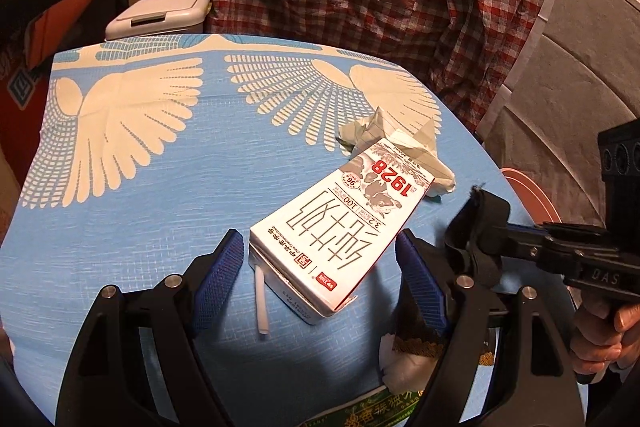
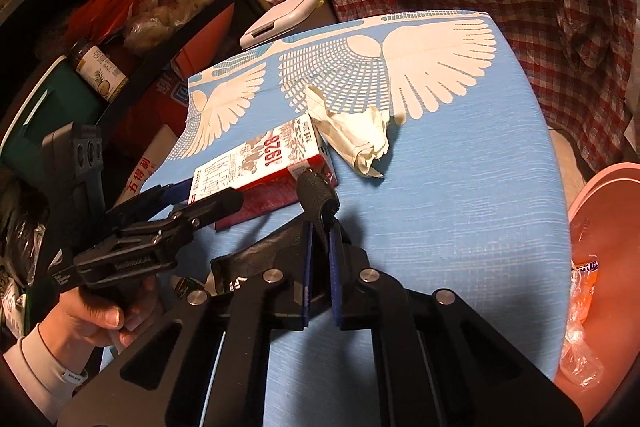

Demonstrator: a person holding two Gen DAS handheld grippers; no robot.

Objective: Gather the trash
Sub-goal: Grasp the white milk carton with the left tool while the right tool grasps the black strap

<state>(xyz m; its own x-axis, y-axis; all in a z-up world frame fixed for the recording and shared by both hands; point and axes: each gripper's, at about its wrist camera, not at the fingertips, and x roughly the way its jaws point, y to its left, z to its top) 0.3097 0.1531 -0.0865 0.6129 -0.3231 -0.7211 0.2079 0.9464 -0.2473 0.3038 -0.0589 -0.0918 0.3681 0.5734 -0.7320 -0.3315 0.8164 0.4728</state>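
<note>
A white milk carton [image 1: 332, 223] printed "1928" lies flat on the blue tablecloth [image 1: 160, 187]. My left gripper [image 1: 319, 237] is open and straddles the carton's near end, with gaps at both blue pads [image 1: 222, 267]. A white straw [image 1: 262, 303] lies beside the carton. Crumpled pale paper [image 1: 384, 135] rests behind the carton's far end. My right gripper [image 2: 320, 227] is shut on a black strip [image 2: 316, 195], which sticks up above its fingertips. In the left wrist view the right gripper [image 1: 492, 227] is just right of the carton. The carton [image 2: 264, 159] and paper [image 2: 356, 139] lie ahead of it.
A pink bin [image 2: 600, 227] with plastic wrappers stands off the table's right edge. A white lidded bin [image 1: 160, 15] sits behind the table. A person in a red plaid shirt [image 1: 360, 7] stands at the far side. A brown wrapper [image 1: 416, 343], white tissue [image 1: 400, 371] and green packet [image 1: 376, 411] lie near the left gripper.
</note>
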